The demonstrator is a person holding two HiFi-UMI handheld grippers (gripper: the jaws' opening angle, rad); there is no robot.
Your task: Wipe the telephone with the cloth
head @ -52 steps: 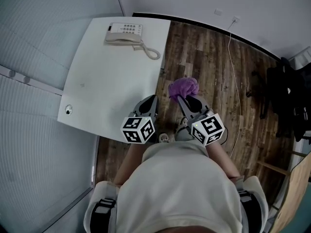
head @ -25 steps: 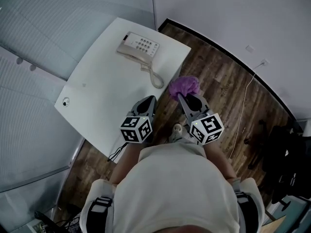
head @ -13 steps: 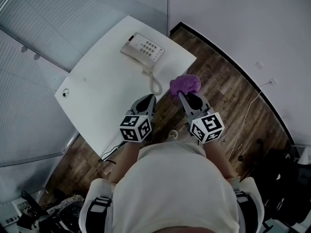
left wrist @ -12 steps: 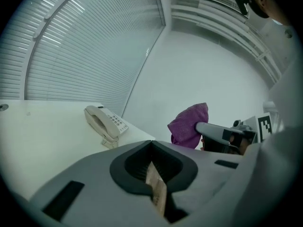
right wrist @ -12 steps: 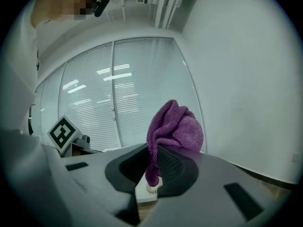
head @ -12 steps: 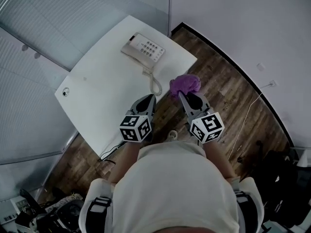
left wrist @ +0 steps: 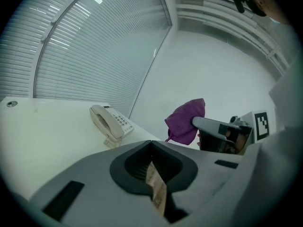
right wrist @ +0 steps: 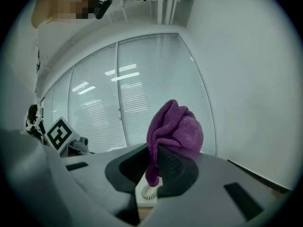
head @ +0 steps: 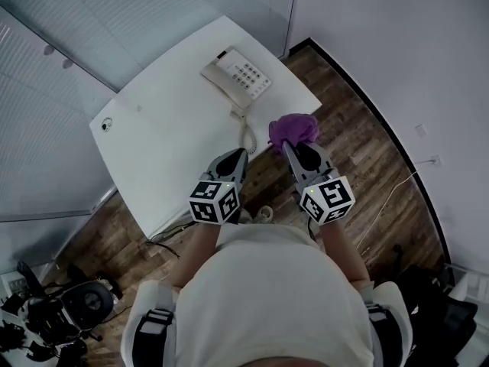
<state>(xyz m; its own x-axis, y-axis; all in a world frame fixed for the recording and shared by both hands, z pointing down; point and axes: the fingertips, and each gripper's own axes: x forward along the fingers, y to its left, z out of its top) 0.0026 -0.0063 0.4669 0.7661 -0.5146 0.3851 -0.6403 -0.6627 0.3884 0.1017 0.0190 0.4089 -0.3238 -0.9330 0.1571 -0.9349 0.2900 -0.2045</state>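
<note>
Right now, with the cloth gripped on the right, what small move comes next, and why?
Probably carry the right gripper forward and left over the table toward the telephone. Its jaws are shut on the purple cloth, which hangs at the table's near edge, short of the telephone.

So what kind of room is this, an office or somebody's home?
Most likely an office, though I can't be sure. A plain white desk stands by the wall with a corded telephone on it, and tall glazed panels with slatted blinds run alongside it.
</note>
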